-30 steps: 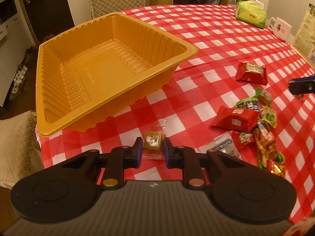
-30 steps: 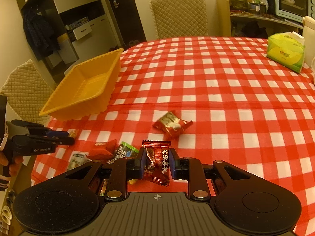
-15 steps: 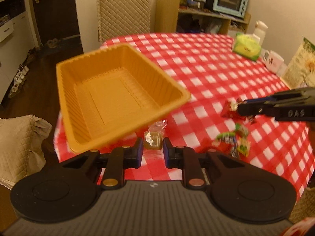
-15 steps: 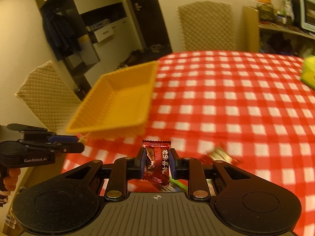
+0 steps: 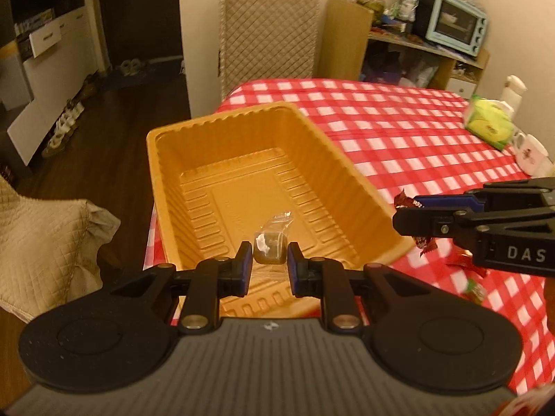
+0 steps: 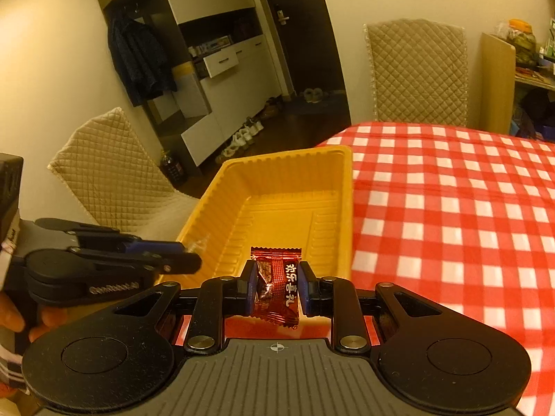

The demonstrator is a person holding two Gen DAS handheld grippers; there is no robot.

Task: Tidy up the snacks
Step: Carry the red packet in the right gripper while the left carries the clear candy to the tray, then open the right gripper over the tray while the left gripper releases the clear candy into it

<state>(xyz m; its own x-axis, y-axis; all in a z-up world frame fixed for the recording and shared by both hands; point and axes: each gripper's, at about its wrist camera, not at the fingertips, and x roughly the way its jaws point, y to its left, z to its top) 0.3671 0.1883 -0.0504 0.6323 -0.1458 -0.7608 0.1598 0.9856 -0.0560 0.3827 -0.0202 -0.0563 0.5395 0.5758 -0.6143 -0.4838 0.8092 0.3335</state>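
Both grippers have come up off the tablecloth (image 5: 399, 131) since a second ago and now hang over the near end of the orange tray (image 5: 263, 187). I have the left gripper (image 5: 266, 266) clenched on one clear-wrapped candy (image 5: 269, 246), the right gripper (image 6: 274, 286) clenched on one red candy (image 6: 277, 287). So the drop comes next, I judge. One tray, bare inside; a few loose snacks (image 5: 464, 270) lie blurred past its right edge.

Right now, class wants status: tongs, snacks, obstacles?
Left tongs shut on clear-wrapped brown candy. Right tongs shut on red foil candy. Both over empty orange plastic tray. Nothing blocking.
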